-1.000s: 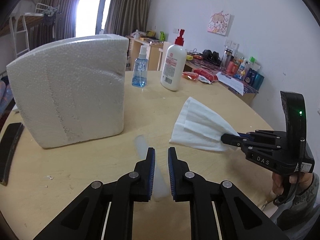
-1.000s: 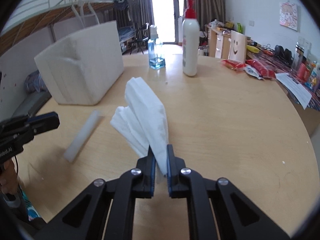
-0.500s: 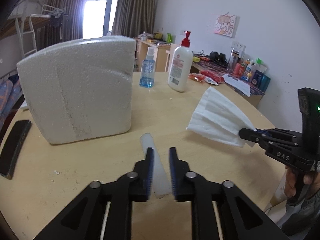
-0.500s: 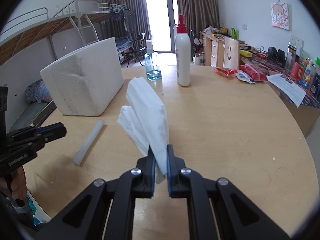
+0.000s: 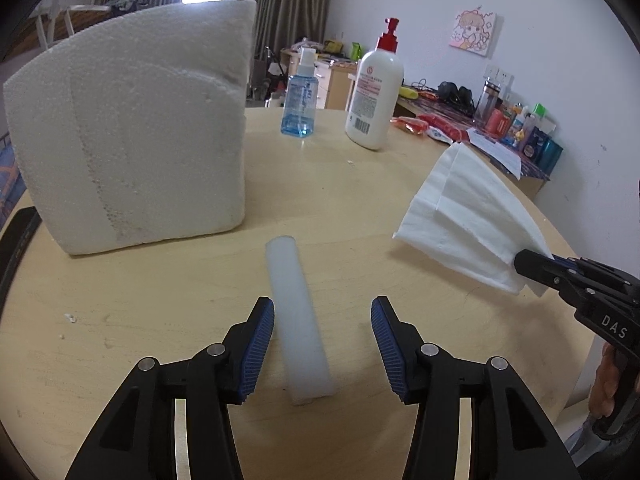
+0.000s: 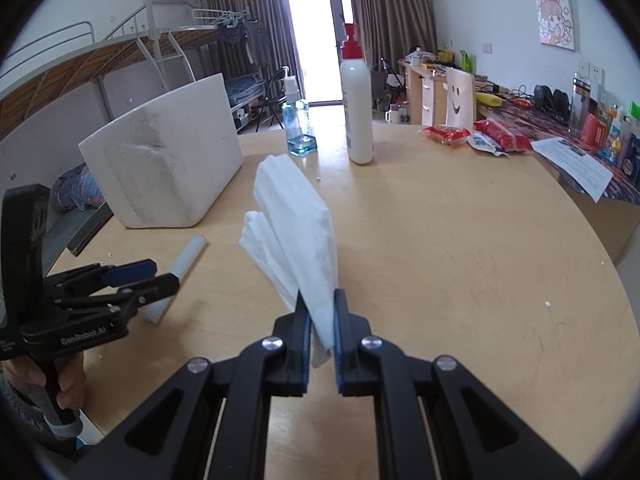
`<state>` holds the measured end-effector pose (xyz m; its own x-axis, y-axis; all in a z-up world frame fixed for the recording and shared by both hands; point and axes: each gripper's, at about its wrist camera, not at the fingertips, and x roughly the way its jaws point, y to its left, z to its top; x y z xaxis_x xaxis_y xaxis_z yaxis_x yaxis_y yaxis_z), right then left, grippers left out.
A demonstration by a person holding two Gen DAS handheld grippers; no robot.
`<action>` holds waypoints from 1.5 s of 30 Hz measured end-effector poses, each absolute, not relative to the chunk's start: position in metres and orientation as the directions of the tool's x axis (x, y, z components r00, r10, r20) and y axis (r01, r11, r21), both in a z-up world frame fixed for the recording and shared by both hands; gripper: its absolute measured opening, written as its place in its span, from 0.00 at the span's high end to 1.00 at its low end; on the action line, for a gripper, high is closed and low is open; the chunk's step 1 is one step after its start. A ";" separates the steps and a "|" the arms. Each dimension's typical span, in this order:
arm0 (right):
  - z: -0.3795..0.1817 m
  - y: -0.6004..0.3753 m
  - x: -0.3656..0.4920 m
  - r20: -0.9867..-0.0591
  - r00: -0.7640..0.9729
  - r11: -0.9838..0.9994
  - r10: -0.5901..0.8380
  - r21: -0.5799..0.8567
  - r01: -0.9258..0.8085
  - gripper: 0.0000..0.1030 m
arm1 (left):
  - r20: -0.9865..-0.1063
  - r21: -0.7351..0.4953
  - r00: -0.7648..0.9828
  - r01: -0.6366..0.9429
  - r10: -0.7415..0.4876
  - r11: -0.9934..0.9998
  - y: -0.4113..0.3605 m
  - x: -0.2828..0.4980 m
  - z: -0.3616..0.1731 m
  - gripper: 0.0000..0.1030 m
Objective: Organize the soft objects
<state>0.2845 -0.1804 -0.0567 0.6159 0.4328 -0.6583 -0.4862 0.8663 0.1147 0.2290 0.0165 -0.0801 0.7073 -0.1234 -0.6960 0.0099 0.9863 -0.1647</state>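
A white foam stick (image 5: 298, 320) lies on the round wooden table (image 5: 332, 196), pointing away from me. My left gripper (image 5: 322, 314) hangs over its near half with jaws opening; the stick sits between the blue pads, nearer the left one, and neither pad presses it. The same stick (image 6: 176, 276) shows in the right wrist view under the left gripper (image 6: 158, 274). My right gripper (image 6: 321, 300) is shut on a folded white tissue stack (image 6: 298, 232), held up off the table; the stack (image 5: 468, 224) fans out from the right gripper (image 5: 532, 260) at the right.
A big white styrofoam block (image 5: 132, 136) stands at the left. Behind it are a blue spray bottle (image 5: 300, 100) and a white pump bottle (image 5: 374, 92). Red snack packets (image 6: 472, 136) and a paper sheet (image 6: 576, 164) lie far right. A dark phone (image 5: 18, 240) rests at the left edge.
The left gripper's jaws went from shut to spread apart, and it sank toward the foam stick, which now lies between them. The right gripper kept its hold on the tissues.
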 end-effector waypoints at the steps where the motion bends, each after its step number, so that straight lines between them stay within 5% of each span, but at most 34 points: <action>1: -0.057 -0.181 0.284 -0.657 0.617 0.866 0.433 0.115 -0.486 0.88 | -0.700 -0.159 0.705 0.003 -0.115 0.987 0.015 0.230 -0.082 0.49; 18: -0.060 -0.190 0.285 -0.644 0.598 0.847 0.477 0.157 -0.507 0.88 | -0.734 -0.090 0.679 -0.097 0.000 0.991 0.011 0.238 -0.089 0.52; 24: -0.061 -0.189 0.284 -0.639 0.591 0.837 0.493 0.162 -0.523 0.88 | -0.740 -0.074 0.673 -0.113 0.022 0.991 0.009 0.240 -0.089 0.78; 45: -0.044 -0.188 0.276 -0.600 0.625 0.837 0.500 0.152 -0.525 0.88 | -0.667 -0.083 0.745 -0.040 -0.026 0.996 0.007 0.219 -0.055 0.85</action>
<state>0.2760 -0.1881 -0.0445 0.6246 0.5003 -0.5996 -0.5250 0.8374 0.1518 0.2193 0.0074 -0.0551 0.7449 -0.0260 -0.6667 -0.0400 0.9957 -0.0835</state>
